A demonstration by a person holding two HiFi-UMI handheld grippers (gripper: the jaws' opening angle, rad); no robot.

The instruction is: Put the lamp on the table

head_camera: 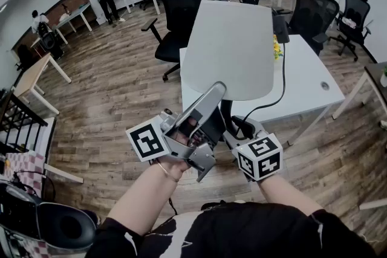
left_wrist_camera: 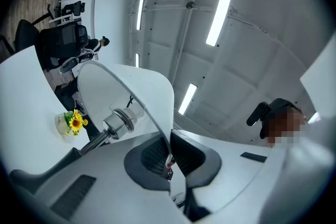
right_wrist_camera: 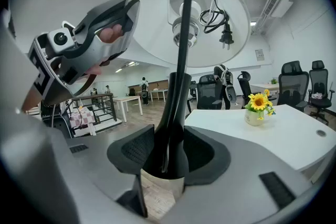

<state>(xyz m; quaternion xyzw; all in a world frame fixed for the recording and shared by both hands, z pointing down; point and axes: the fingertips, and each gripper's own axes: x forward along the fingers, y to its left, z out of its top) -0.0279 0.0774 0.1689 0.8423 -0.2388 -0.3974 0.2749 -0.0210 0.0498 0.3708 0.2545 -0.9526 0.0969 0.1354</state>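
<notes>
The lamp [head_camera: 233,51] hangs above the white surface [head_camera: 305,84], left gripper [left_wrist_camera: 169,157] pinching its shade, right gripper [right_wrist_camera: 167,157] clamping its stem; setting down remains.

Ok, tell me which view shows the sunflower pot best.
The right gripper view: the sunflower pot stands whole and unobstructed on the white table. The left gripper view shows it small at the left; in the head view the lampshade hides all but some yellow petals.
</notes>
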